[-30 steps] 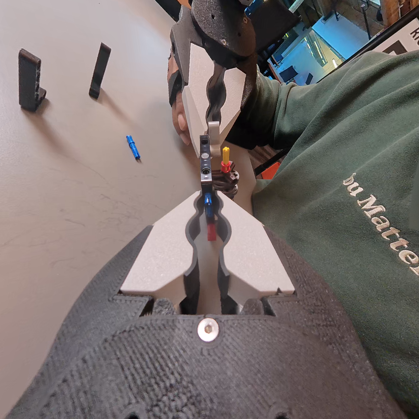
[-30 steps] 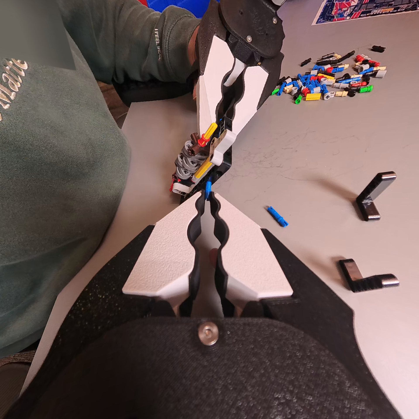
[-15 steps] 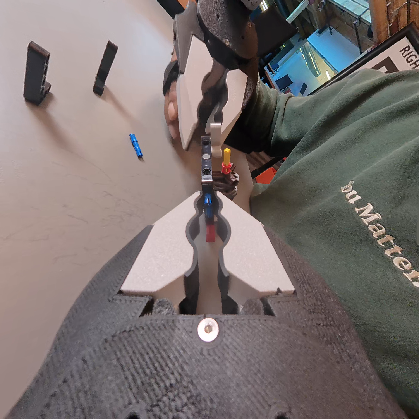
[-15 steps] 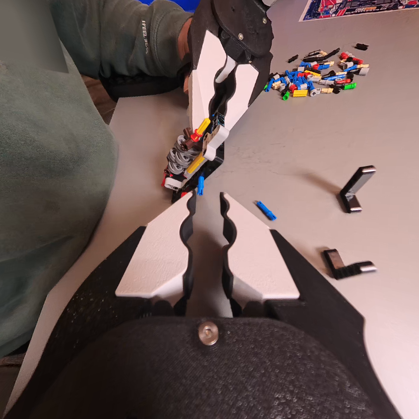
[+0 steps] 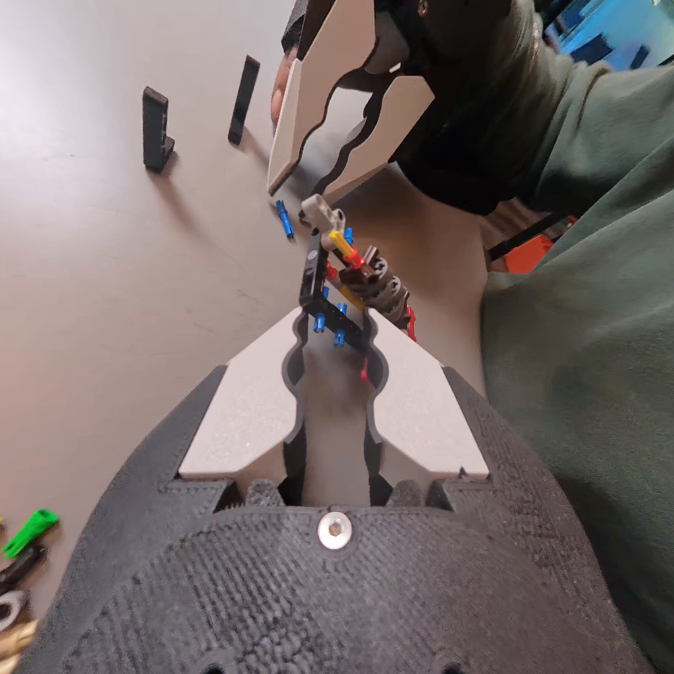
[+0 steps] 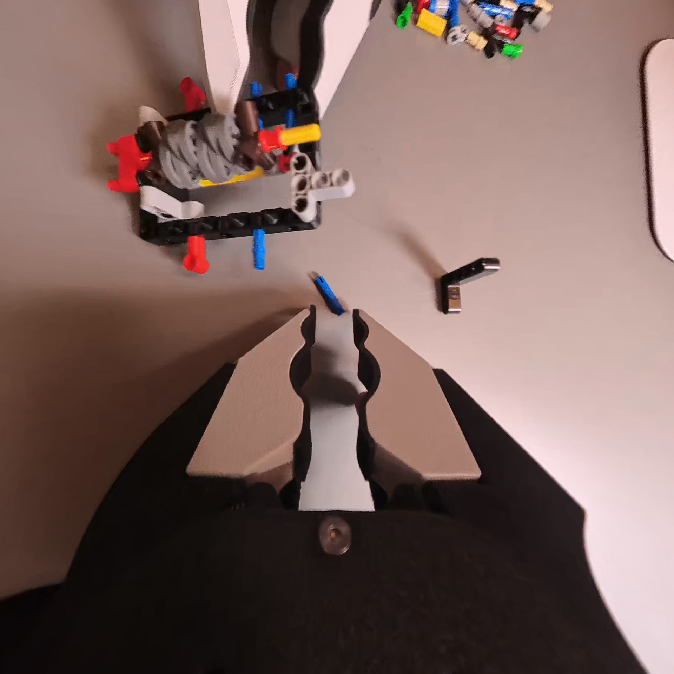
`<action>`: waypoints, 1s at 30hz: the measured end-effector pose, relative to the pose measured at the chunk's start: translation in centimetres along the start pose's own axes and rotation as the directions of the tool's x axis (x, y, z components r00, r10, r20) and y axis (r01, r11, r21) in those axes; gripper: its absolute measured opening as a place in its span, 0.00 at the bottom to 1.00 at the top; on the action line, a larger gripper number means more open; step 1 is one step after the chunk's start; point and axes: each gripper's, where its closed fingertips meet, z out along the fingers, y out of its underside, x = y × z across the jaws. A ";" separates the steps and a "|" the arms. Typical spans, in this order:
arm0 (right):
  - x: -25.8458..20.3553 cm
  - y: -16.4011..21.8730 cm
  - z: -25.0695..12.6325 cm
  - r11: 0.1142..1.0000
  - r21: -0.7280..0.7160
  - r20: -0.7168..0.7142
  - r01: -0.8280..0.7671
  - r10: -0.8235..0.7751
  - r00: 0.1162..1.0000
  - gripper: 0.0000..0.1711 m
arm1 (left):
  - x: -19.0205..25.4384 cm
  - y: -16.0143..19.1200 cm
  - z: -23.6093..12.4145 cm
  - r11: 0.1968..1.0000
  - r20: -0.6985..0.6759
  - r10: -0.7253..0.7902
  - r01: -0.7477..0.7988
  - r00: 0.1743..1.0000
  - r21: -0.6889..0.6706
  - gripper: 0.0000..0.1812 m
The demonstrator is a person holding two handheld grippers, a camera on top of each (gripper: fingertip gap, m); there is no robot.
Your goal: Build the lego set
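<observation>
The lego assembly [image 5: 357,284] is a black frame with grey coils, a yellow axle, and red and blue pins. In the right wrist view it [image 6: 226,175] lies flat on the table. My left gripper [image 5: 333,317] has its jaws parted around the frame's near end, and the black beam sits at a slant between the tips. My right gripper [image 6: 333,310] is open and empty. Its tips are low over the table at a loose blue pin [image 6: 328,293], which also shows in the left wrist view [image 5: 284,219].
Two black L-shaped brackets [image 5: 155,131] [image 5: 243,98] stand on the table; one [image 6: 463,281] lies right of the pin. A pile of loose pieces [image 6: 474,22] is at the far right. A person's green sweater [image 5: 583,328] fills the table's near side. Spacing between my two grippers at the tips: around 8 cm.
My left gripper's jaws have widened and the assembly has turned and now lies flat on the table. My right gripper has pulled away from the assembly and dropped towards the loose blue pin.
</observation>
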 end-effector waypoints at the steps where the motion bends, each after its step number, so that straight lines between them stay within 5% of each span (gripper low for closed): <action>1: 0.0 -0.1 0.1 1.000 -0.008 0.009 -0.001 0.001 1.000 0.11 | -0.3 0.1 -0.1 1.000 0.032 0.019 -0.019 0.999 -0.012 0.19; 5: 0.0 -0.2 0.3 0.999 -0.033 0.060 -0.029 0.031 0.998 0.10 | -0.6 0.2 -0.7 0.993 0.105 0.108 -0.102 0.989 -0.060 0.30; 12: -0.8 -0.3 0.4 0.997 -0.058 0.103 -0.040 0.046 0.994 0.02 | -1.8 0.7 -1.3 0.984 0.189 0.161 -0.144 0.969 -0.102 0.33; 19: -1.1 -3.8 -2.6 0.983 0.175 0.034 -0.055 0.050 0.998 0.01 | 0.7 -3.8 -1.6 0.971 0.149 0.171 -0.192 0.974 0.142 0.12; 30: -2.9 -6.9 -5.1 0.935 0.352 0.025 -0.039 0.032 0.999 0.01 | 4.0 -5.5 0.3 0.920 0.152 0.333 -0.356 0.930 0.165 0.01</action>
